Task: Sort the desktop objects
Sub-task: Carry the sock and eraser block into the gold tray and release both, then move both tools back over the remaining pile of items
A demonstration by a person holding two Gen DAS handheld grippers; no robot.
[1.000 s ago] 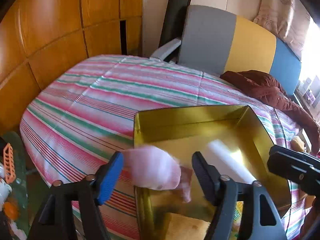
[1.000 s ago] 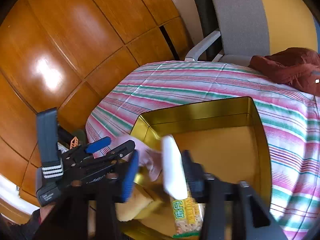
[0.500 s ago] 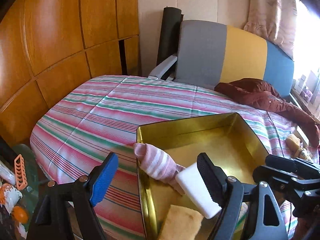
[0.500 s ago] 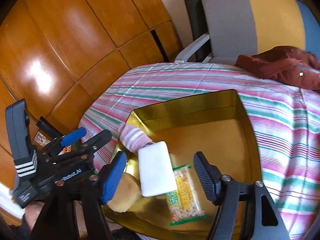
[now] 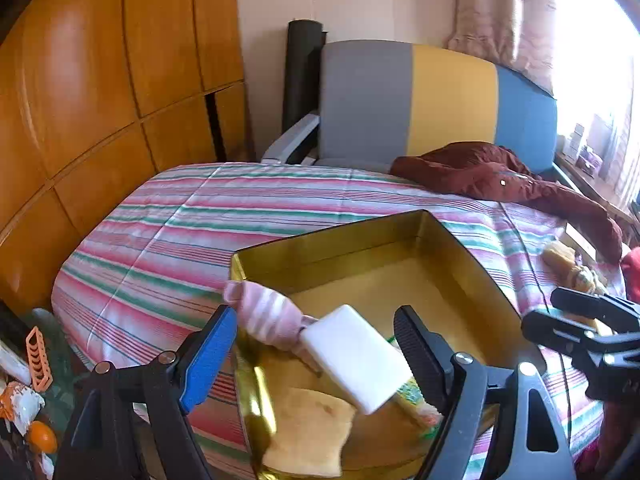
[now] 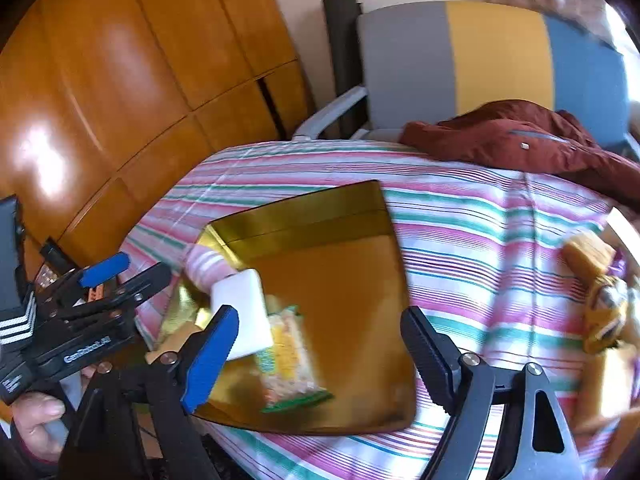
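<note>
A: How many containers do you count?

B: One, a gold tin box [image 5: 332,248] with no lid, sitting on the striped tablecloth [image 5: 168,240] near the table's near edge.

A: And inside it?

B: Four things, all crowded toward its near-left corner. One pink striped sock [image 5: 268,316] draped over the left wall, one white block [image 5: 356,364] lying tilted on top of the others, one yellow sponge [image 5: 308,436] at the near wall, and one snack packet [image 6: 288,356] with green edging flat on the bottom. The rest of the box floor is bare.

A: Is either gripper holding any of them?

B: No. The left gripper [image 5: 316,344] stands wide apart; its jaws opened further a moment ago, and the sock and block only show between them from above, untouched. The right gripper [image 6: 320,344] has just been opening too, and its jaws are spread with nothing pressed; the block it carried now lies in the box.

A: Anything outside the box?

B: One dark red jacket [image 5: 500,176] heaped at the far right corner of the table, and a yellowish plush toy [image 6: 600,292] by the right edge, too blurred to count its parts. One chair [image 5: 412,100], grey, yellow and blue, stands behind the far edge.

A: And whose hand is that?

B: A hand [image 6: 36,420] grips the left gripper's handle, low at the left in the right wrist view.
</note>
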